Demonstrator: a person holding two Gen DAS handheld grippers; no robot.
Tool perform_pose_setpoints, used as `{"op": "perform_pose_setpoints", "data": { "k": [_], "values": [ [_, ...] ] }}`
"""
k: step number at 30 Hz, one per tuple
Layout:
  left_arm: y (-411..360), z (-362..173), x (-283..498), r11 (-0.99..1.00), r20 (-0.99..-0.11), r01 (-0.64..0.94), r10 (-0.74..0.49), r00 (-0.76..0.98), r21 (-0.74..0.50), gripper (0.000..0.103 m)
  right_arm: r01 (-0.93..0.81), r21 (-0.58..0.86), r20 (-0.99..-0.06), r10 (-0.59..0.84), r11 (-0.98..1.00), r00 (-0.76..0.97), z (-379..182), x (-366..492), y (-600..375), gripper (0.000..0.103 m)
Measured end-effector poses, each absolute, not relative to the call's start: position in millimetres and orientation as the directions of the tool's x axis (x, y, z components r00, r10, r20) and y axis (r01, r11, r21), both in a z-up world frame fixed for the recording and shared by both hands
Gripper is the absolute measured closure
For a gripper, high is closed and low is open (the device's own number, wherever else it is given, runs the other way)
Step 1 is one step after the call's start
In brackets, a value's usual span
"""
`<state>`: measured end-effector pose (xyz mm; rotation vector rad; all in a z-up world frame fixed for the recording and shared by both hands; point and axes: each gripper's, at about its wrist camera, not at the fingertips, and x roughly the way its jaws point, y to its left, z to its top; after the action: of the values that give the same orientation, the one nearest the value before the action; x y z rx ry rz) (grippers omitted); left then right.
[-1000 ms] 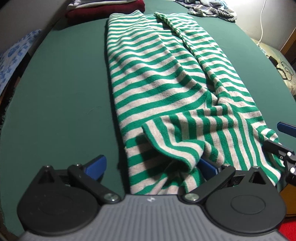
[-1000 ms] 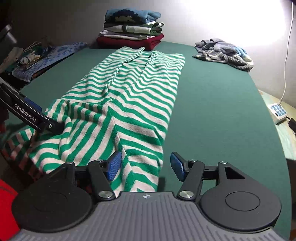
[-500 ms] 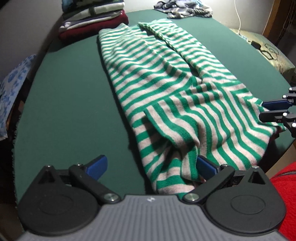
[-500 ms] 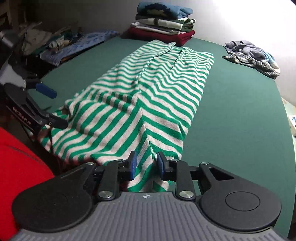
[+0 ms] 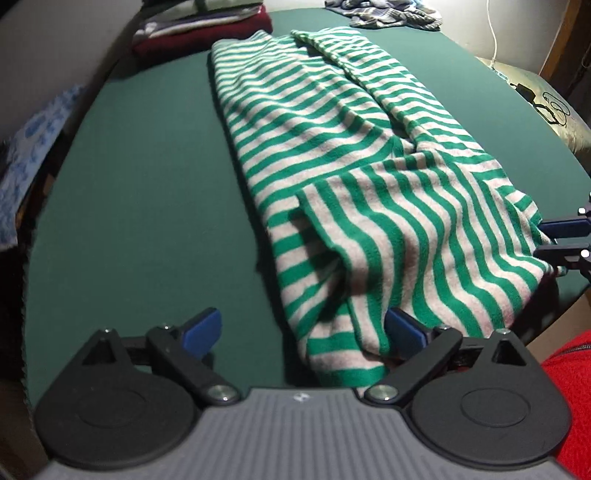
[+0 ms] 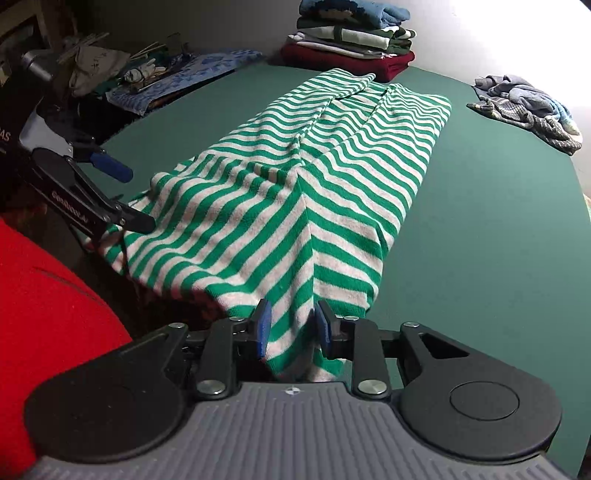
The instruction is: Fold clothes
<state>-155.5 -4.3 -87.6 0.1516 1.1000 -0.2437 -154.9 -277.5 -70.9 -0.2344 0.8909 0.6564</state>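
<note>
A green-and-white striped garment (image 5: 351,155) (image 6: 295,199) lies lengthwise on the green table (image 5: 140,206) (image 6: 498,240), its near end at the table's front edge. My left gripper (image 5: 303,328) (image 6: 135,197) stands wide open at the garment's near left corner; the cloth lies between its fingers, against the right pad (image 5: 402,328). My right gripper (image 6: 291,326) (image 5: 554,240) has its blue pads pressed on a bunched fold of the near right hem, and its jaws are opening slightly.
A stack of folded clothes (image 6: 351,40) (image 5: 203,33) sits at the table's far end, a crumpled pile (image 6: 528,107) at the far right. Blue patterned cloth (image 6: 184,74) and clutter lie off the left side. A person's red clothing (image 6: 44,314) is close at the front edge.
My right gripper's jaws went from wide apart to closed on the garment's hem. My left gripper shifted sideways along the near edge and stayed open.
</note>
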Motion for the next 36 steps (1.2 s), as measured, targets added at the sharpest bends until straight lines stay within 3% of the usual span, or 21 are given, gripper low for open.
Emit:
{"op": "perform_pose_setpoints", "data": {
  "k": [9, 17, 19, 22, 28, 29, 32, 36],
  "values": [
    [17, -76, -168, 0.962, -0.904, 0.258, -0.186, 0.386, -0.088, 0.002, -0.502, 0.185, -0.807, 0.422, 0.845, 0.414, -66, -153, -317, 0.065],
    [23, -78, -172, 0.953, -0.905, 0.235, -0.263, 0.334, -0.190, 0.002, -0.448, 0.285, -0.781, 0.476, 0.847, 0.403, -67, -147, -322, 0.063],
    [20, -85, -175, 0.949, -0.907, 0.229, -0.281, 0.315, -0.215, 0.002, -0.446, 0.285, -0.789, 0.472, 0.848, 0.393, -72, -145, -321, 0.054],
    [8, -91, -183, 0.945, -0.912, 0.266, -0.269, 0.310, -0.189, 0.008, -0.443, 0.284, -0.801, 0.465, 0.850, 0.378, -79, -142, -319, 0.053],
    [-12, -95, -184, 0.934, -0.910, 0.331, -0.250, 0.332, -0.136, 0.009, -0.499, 0.255, -0.816, 0.461, 0.828, 0.349, -88, -144, -307, 0.054],
    [-15, -96, -184, 0.933, -0.908, 0.338, -0.243, 0.340, -0.124, 0.011, -0.508, 0.246, -0.816, 0.460, 0.825, 0.351, -88, -145, -306, 0.054],
    [-20, -93, -190, 0.928, -0.898, 0.364, -0.222, 0.381, -0.076, 0.033, -0.532, 0.220, -0.815, 0.454, 0.818, 0.361, -89, -147, -303, 0.055],
    [-22, -92, -191, 0.929, -0.888, 0.361, -0.234, 0.395, -0.084, 0.042, -0.531, 0.212, -0.806, 0.454, 0.821, 0.379, -90, -151, -303, 0.070]
  ]
}}
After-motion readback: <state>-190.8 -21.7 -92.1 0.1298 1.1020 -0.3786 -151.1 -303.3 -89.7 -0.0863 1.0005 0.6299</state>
